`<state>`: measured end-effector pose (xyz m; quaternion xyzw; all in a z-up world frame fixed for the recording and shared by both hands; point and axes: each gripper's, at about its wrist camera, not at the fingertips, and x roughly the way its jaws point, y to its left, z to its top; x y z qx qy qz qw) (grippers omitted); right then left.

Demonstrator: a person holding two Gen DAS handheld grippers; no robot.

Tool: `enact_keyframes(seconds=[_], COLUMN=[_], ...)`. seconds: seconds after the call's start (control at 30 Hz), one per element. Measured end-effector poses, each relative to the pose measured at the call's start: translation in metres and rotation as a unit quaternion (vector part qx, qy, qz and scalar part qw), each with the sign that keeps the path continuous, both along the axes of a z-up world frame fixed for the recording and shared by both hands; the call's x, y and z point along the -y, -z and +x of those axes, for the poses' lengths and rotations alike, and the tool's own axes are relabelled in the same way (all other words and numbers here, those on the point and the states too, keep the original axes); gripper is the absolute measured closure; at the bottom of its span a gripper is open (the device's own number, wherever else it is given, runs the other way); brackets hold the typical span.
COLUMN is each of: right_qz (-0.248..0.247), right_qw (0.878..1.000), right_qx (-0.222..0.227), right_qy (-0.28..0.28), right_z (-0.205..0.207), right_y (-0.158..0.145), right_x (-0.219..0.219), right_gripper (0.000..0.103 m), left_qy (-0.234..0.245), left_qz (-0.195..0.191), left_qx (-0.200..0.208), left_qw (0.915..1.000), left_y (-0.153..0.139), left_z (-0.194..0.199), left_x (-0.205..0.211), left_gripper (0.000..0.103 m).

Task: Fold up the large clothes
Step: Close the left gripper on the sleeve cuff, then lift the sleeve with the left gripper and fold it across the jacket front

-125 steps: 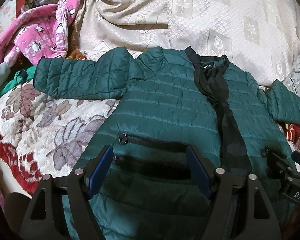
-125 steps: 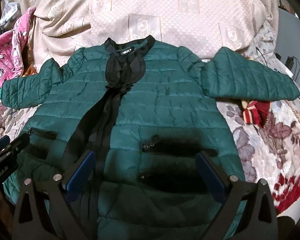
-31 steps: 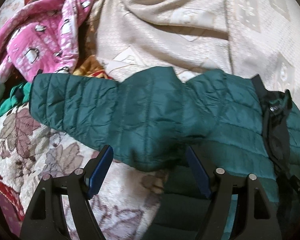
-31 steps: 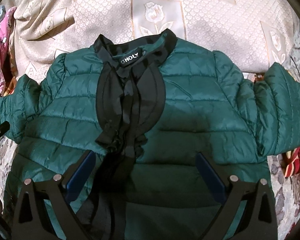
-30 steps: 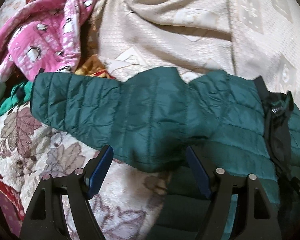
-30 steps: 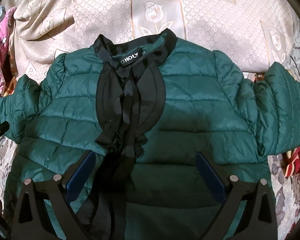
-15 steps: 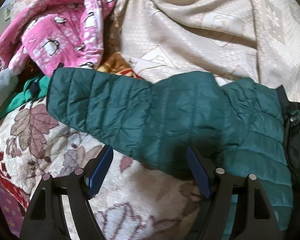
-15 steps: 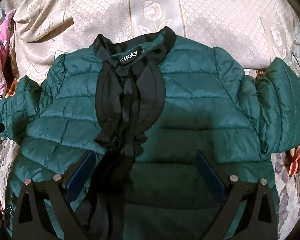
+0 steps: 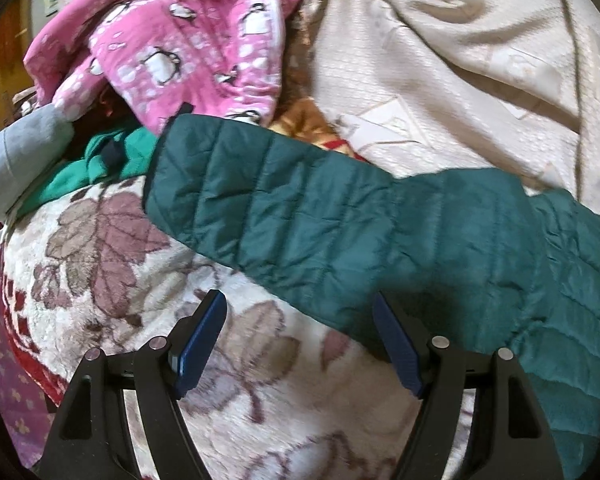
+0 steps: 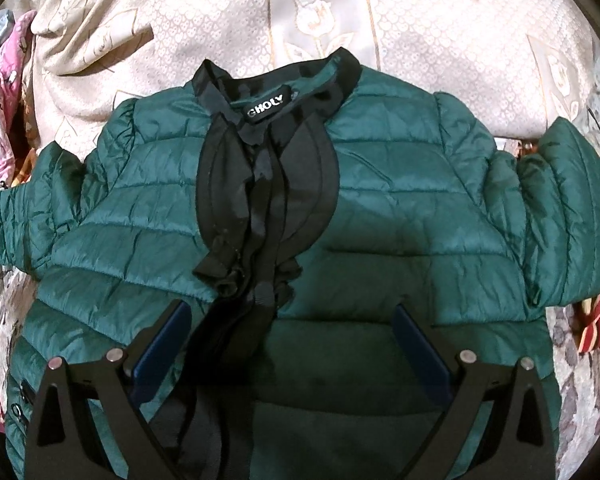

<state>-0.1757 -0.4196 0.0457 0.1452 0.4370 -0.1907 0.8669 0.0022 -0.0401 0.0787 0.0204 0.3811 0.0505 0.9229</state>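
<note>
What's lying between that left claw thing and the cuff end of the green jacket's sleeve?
In the left wrist view, only bare floral blanket separates the left gripper from the sleeve's cuff.

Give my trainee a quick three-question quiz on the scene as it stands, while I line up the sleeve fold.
1. True or false: the left gripper is shut on the green jacket's sleeve.
2. Which lies just past the sleeve's cuff? A) pink penguin-print garment B) a shoe C) a book
3. Fill in: the jacket lies front side up, its black ____ toward the beige bedspread.

Key:
1. False: the jaws stand open, nothing between them.
2. A.
3. Collar. The right gripper hangs open over the chest.
</note>
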Motion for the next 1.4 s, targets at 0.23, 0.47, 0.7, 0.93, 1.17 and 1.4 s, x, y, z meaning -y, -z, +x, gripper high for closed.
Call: enact_keyframes(seconds=[0.23,0.47,0.7,0.93,1.17,1.4], right_qz=[0.003,0.008,0.018,0.019,0.015,0.008], right_qw=[1.000,1.000,1.000,1.000,1.000,1.000], right_qx=[-0.006,-0.009,-0.007,-0.005,-0.014,-0.012], right_qy=[-0.006,-0.009,-0.016,-0.020,-0.020,-0.023], right_z=[0.001,0.001,0.003,0.010,0.015,0.009], right_y=[0.001,0.001,0.003,0.002,0.007,0.002], right_x=[-0.001,0.000,-0.004,-0.009,-0.009,-0.009], right_gripper=[0.001,0.001,0.001,0.001,0.001,0.001], left_qy=[-0.050,-0.115,-0.136,-0.120,-0.078,-0.042], left_qz=[0.009,-0.003,-0.039,-0.024,-0.055,-0.087], left_qx=[0.018,0.052,0.071,0.045,0.020,0.019], left_qw=[0.9986,0.9920,0.9874,0.9915,0.9952,0.9951], left_y=[0.000,-0.013,-0.011,0.010,0.013,-0.018], left_z=[0.025,0.056,0.088,0.114,0.114,0.059], left_x=[-0.043,-0.107,-0.148,-0.148,-0.137,-0.129], left_gripper=[0.055,0.055,0.055,0.056,0.091,0.093])
